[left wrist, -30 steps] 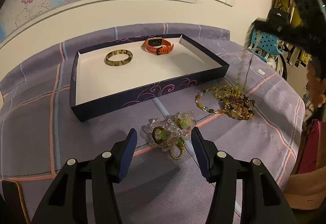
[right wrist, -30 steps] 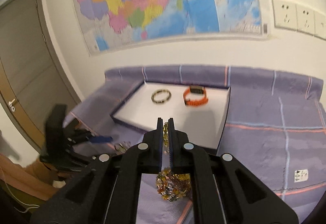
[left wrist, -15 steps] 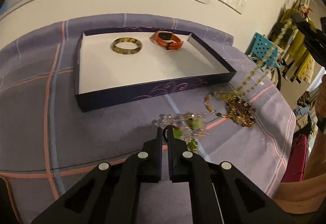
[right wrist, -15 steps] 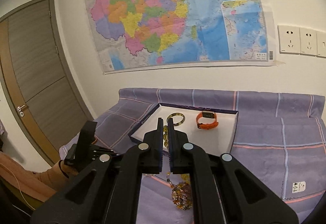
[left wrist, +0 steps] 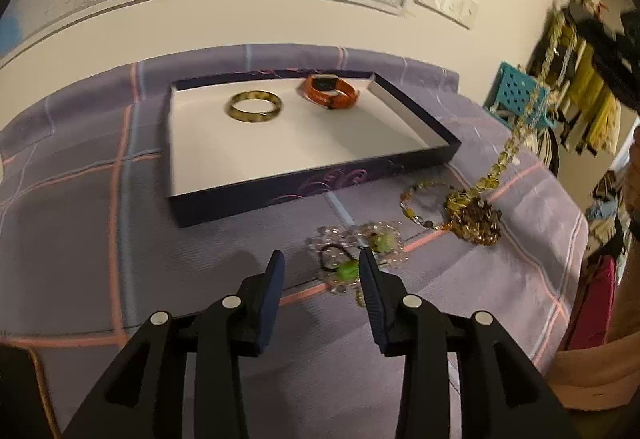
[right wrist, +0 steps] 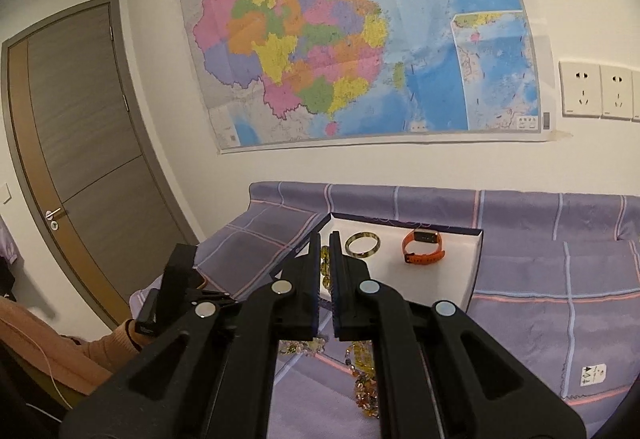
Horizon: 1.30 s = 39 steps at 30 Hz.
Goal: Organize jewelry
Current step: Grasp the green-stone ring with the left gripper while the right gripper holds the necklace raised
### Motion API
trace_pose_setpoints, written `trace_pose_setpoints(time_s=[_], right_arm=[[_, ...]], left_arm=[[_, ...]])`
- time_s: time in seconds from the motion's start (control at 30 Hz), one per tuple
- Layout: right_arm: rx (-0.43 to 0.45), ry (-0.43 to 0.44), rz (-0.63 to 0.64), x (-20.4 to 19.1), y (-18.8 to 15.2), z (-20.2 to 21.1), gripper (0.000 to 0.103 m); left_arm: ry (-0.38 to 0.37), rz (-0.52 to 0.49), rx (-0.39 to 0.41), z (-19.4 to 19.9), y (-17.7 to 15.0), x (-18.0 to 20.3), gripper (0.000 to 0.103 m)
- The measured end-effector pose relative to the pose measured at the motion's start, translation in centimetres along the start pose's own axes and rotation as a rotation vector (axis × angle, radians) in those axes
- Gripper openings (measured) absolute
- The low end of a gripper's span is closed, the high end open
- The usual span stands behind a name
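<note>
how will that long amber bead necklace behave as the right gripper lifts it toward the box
Probably floppy: the necklace hangs as a slack strand from the right gripper, which is shut on it, while its tail lies heaped on the cloth. It will likely swing and drag. It may snag the box rim unless lifted clear.

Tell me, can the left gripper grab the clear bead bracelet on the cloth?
Probably yes. The left gripper is opening right over the clear bead bracelet, with nothing between them, though its fingers aren't touching it yet.
</note>
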State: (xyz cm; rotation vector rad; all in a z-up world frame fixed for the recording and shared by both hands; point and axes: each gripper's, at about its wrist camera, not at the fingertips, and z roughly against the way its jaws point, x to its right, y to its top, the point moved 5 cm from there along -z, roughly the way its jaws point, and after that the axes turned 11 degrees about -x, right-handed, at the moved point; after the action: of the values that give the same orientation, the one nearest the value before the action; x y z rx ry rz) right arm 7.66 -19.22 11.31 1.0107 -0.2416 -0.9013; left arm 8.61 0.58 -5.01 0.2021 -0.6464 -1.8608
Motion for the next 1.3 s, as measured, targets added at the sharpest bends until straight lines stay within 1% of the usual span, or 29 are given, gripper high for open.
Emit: trace_pose_setpoints(time_s=[0.03, 0.07, 0.1, 0.13, 0.2, 0.27, 0.53, 0.6, 0.63, 0.67, 0.7, 0.77, 0.83, 0.87, 0.9, 0.97, 1.0, 1.07, 1.13, 1.17, 1.2, 1.27, 1.3], right_arm=[[-0.003, -0.002, -0.003, 0.0, -0.1, -0.1, 0.005], [-0.007, 0.0, -0.006, 0.1, -0.2, -0.2, 0.005], [-0.011, 0.001, -0.006, 0.0, -0.2, -0.3, 0.005], [-0.017, 0.0, -0.008, 0.1, -0.4, -0.4, 0.005], [-0.027, 0.001, -0.01, 0.1, -0.6, -0.7, 0.005], [-0.033, 0.003, -0.012, 0.1, -0.7, -0.9, 0.005], [-0.009, 0.005, 0.002, -0.2, 0.2, -0.6, 0.005], [-0.004, 0.008, 0.007, -0.3, 0.4, -0.5, 0.005], [-0.004, 0.007, 0.007, -0.3, 0.5, -0.5, 0.005], [-0.006, 0.009, 0.005, -0.3, 0.5, -0.5, 0.005], [-0.009, 0.009, 0.002, -0.3, 0.5, -0.6, 0.005], [-0.02, 0.011, -0.006, -0.2, 0.4, -0.9, 0.005], [-0.03, 0.01, -0.014, 0.0, 0.1, -1.1, 0.005], [-0.033, 0.007, -0.017, 0.1, 0.1, -1.2, 0.005], [-0.036, 0.005, -0.022, 0.2, 0.0, -1.2, 0.005], [-0.038, 0.003, -0.027, 0.5, -0.2, -1.3, 0.005], [-0.038, 0.003, -0.029, 0.6, -0.3, -1.3, 0.005], [-0.042, 0.005, -0.033, 0.7, -0.4, -1.4, 0.005], [-0.044, 0.01, -0.035, 0.8, -0.4, -1.5, 0.005], [-0.046, 0.012, -0.035, 0.8, -0.5, -1.6, 0.005], [-0.045, 0.014, -0.037, 0.8, -0.5, -1.6, 0.005], [-0.046, 0.018, -0.038, 0.9, -0.5, -1.7, 0.005], [-0.048, 0.018, -0.038, 0.9, -0.5, -1.8, 0.005]], left_arm=[[0.001, -0.002, -0.006, -0.3, 0.1, 0.1, 0.035], [-0.005, -0.001, -0.015, -0.7, 0.1, 0.1, 0.032], [-0.022, 0.0, -0.026, -1.1, 0.2, 0.2, 0.021], [-0.03, 0.002, -0.034, -1.4, 0.2, 0.2, 0.017], [-0.032, 0.003, -0.032, -1.4, 0.2, 0.3, 0.013], [-0.017, -0.001, -0.017, -1.0, 0.2, 0.4, 0.003], [-0.078, 0.027, 0.036, 1.7, 0.8, 0.3, 0.002], [-0.087, 0.015, 0.05, 2.2, 0.9, 0.3, 0.003], [-0.082, 0.016, 0.047, 2.0, 1.0, 0.3, 0.006], [-0.082, 0.012, 0.029, 1.5, 1.0, 0.3, 0.02], [-0.07, 0.01, 0.014, 0.9, 0.9, 0.3, 0.027], [-0.049, -0.001, -0.016, -0.2, 0.6, 0.4, 0.026], [-0.044, -0.013, -0.038, -1.0, 0.3, 0.6, 0.026], [-0.036, -0.018, -0.044, -1.3, 0.2, 0.7, 0.02], [-0.034, -0.016, -0.049, -1.5, 0.2, 0.6, 0.009], [-0.038, 0.002, -0.037, -1.4, 0.3, 0.3, 0.008], [-0.031, 0.009, -0.027, -1.1, 0.4, 0.0, 0.004], [-0.019, 0.043, -0.011, -0.7, 0.6, -0.9, 0.004], [0.001, 0.076, -0.008, -0.3, 0.6, -1.7, 0.007], [0.001, 0.087, -0.013, -0.3, 0.5, -2.0, 0.02], [0.004, 0.091, -0.009, -0.1, 0.4, -2.1, 0.023], [-0.004, 0.067, -0.002, 0.2, 0.1, -1.7, 0.024], [-0.026, 0.043, 0.0, 0.5, -0.3, -1.2, 0.024]])
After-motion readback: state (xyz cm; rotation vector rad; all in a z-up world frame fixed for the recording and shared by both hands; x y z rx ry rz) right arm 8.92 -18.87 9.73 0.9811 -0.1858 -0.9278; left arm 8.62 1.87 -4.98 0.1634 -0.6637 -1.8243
